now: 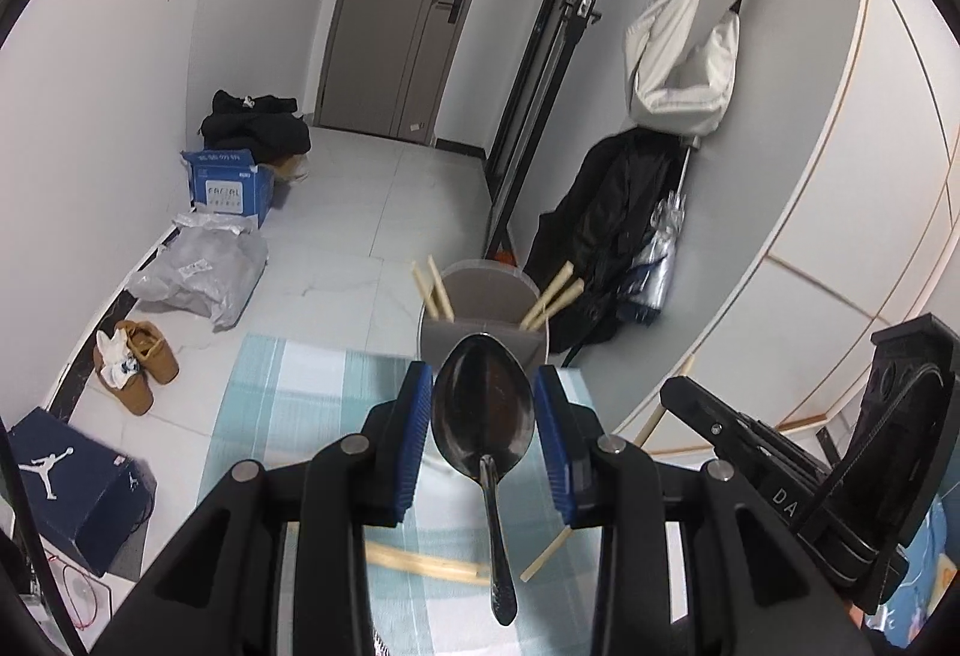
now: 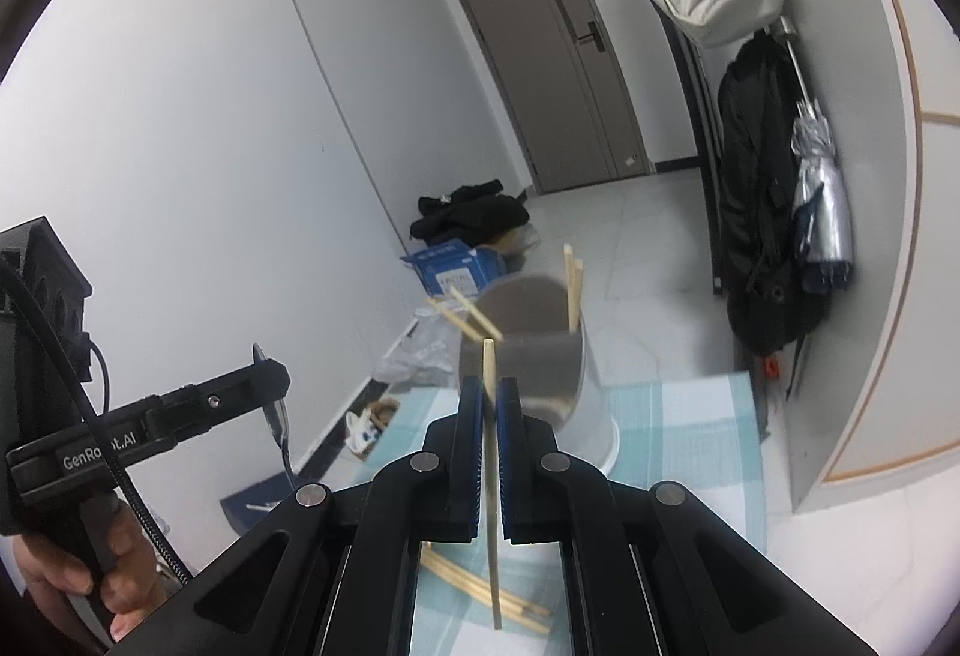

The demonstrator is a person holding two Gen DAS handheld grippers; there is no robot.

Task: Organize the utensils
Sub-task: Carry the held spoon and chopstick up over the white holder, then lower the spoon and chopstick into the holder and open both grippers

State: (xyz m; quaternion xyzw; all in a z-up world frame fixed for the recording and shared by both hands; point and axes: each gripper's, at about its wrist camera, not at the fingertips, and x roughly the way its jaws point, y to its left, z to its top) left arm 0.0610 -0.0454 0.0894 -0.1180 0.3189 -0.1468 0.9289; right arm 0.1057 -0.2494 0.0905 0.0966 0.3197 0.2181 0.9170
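Left wrist view: the left claw (image 1: 483, 404) clamps one dark metal spoon (image 1: 485, 416), bowl forward, handle hanging back; the right claw (image 2: 491, 404) pinches one upright pale wooden chopstick (image 2: 492, 476).

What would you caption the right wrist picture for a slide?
Right gripper pinches one wooden chopstick above the checked cloth, facing the grey utensil holder.

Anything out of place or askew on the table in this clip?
Yes: several loose chopsticks lie crossed on the checked cloth rather than standing in the holder. Those already in the holder lean at odd angles.
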